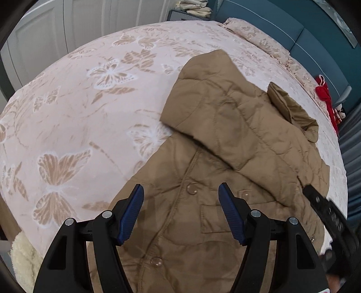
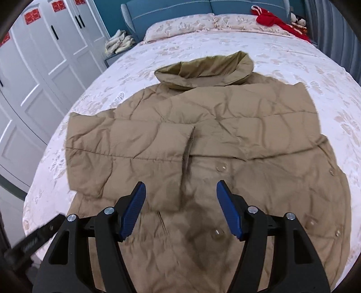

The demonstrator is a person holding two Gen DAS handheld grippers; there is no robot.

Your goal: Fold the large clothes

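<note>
The left hand-held gripper (image 1: 181, 193) has its two blue-padded fingers (image 1: 133, 214) spread wide apart, with nothing between them. The right hand-held gripper (image 2: 181, 191) is posed the same way, blue pads (image 2: 227, 210) parted and holding nothing. Each points forward and down. In the left wrist view, the right gripper's black body shows at the lower right edge; in the right wrist view, the left gripper's shows at the lower left.

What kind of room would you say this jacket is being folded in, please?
Most likely a bedroom: a bed with a butterfly-print bedspread, pillows against a blue headboard, and white wardrobe doors.
</note>
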